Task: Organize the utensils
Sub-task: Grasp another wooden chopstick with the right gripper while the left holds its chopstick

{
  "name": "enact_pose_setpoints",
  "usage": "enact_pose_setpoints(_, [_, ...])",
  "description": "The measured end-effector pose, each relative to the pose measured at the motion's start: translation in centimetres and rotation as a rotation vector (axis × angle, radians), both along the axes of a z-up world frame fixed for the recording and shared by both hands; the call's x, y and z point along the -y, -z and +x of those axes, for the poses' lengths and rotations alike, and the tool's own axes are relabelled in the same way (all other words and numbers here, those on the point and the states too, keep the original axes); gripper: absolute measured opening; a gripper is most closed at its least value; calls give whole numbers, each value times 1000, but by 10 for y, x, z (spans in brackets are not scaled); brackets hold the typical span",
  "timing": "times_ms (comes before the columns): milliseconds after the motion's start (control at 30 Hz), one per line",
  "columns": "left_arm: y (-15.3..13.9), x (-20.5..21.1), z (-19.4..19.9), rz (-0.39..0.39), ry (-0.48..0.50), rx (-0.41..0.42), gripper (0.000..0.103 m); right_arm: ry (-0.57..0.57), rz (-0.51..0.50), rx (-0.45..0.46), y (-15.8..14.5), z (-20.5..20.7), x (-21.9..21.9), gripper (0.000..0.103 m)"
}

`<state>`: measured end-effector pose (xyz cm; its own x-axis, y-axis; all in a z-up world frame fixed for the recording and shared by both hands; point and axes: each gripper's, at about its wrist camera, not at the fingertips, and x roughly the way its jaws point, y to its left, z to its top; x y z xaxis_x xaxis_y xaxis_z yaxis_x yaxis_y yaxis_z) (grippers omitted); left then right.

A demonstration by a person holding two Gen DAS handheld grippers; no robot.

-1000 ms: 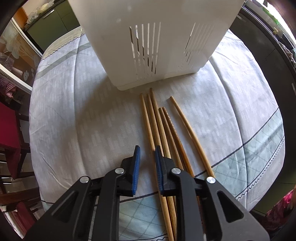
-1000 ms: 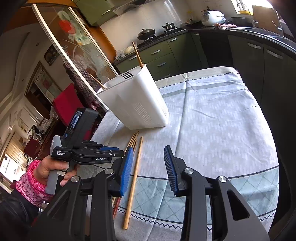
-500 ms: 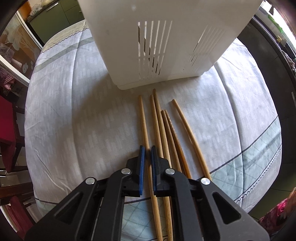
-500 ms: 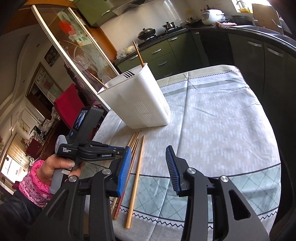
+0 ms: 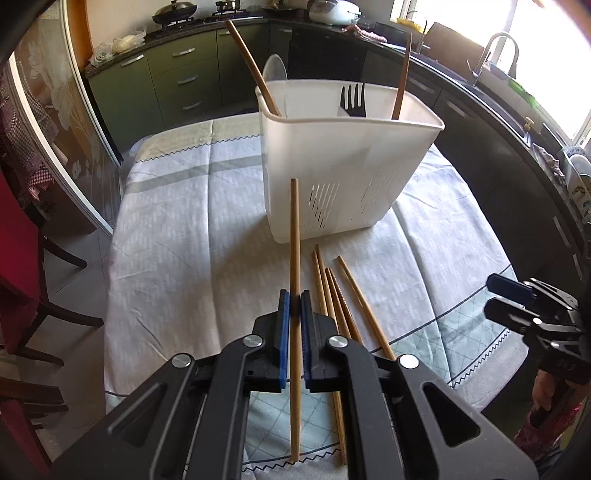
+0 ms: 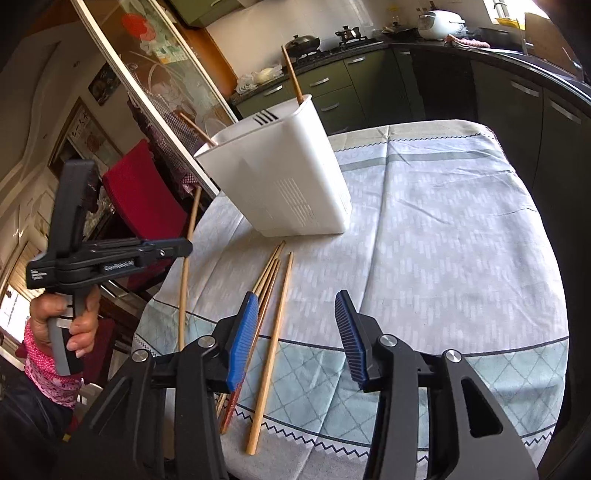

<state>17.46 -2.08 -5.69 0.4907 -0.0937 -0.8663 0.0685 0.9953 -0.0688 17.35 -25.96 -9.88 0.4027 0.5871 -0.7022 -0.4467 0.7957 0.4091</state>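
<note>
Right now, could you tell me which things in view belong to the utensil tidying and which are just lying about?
Part of the job:
- chopstick clamped in the left gripper
- loose chopsticks on the tablecloth
- white utensil holder, already holding a black fork
- right gripper, open

Just lying about:
- red chair
- rice cooker
- wok

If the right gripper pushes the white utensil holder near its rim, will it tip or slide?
The white utensil holder looks tall, thin-walled plastic, so probably light and apt to tip. Its base is narrower than its rim, adding risk. On the tablecloth it may drag rather than slide.
</note>
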Motion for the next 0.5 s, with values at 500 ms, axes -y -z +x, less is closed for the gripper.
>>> enact_pose_setpoints(500, [-50, -8, -59, -25, 2, 208, 6, -104, -351, -50, 61, 45, -107, 31])
